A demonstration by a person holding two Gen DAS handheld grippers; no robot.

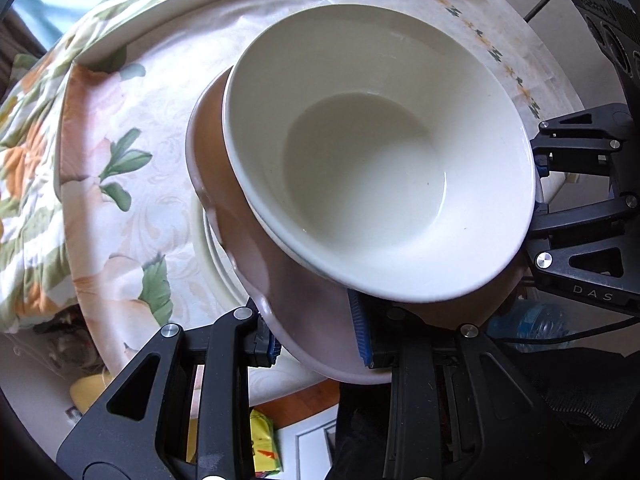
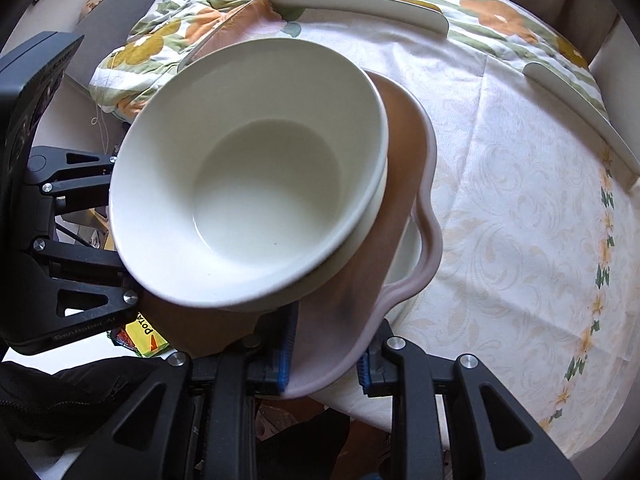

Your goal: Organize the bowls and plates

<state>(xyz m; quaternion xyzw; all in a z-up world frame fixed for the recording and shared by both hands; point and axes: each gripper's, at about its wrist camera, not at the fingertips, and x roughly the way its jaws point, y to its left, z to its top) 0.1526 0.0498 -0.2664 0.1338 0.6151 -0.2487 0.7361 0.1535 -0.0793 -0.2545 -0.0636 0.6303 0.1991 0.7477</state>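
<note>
A white bowl sits on another white bowl, and both rest on a wavy-edged pink plate. My left gripper is shut on the near rim of the pink plate. In the right wrist view the same white bowl sits on the pink plate, and my right gripper is shut on that plate's rim from the opposite side. A white dish shows just under the pink plate. Each gripper appears in the other's view at the frame edge.
A round table with a floral cloth lies beneath. Two white plates rest near its far edge, also in the left wrist view. A crumpled flowered blanket lies beside the table. A yellow packet lies below.
</note>
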